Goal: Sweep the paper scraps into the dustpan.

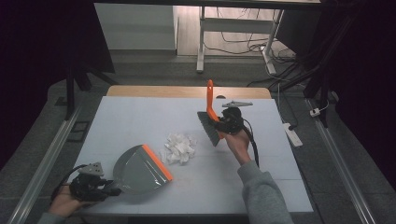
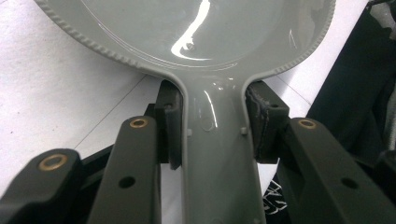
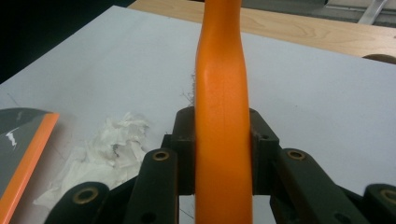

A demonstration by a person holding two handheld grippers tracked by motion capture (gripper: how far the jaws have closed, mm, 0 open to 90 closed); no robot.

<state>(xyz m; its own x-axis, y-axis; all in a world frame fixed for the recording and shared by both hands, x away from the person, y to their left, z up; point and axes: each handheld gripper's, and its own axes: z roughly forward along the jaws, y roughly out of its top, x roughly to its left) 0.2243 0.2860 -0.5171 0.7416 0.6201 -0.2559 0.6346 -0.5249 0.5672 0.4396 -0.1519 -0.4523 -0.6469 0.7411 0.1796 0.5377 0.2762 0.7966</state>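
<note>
Between the dustpan (image 1: 140, 169) and the brush (image 1: 209, 125) lies the paper pile (image 1: 178, 148); right gripper (image 1: 227, 122) clamps the brush handle, left gripper (image 1: 105, 189) clamps the pan handle, orange lip facing the pile.

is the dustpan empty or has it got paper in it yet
Empty: the dustpan pan is bare, and the torn paper sits on the table beyond its orange lip.

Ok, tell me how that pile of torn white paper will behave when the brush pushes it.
The paper scraps look crumpled and loose, so they'll probably scatter rather than slide together. Likely very light; some may catch in the brush bristles or ride over the dustpan lip.
</note>
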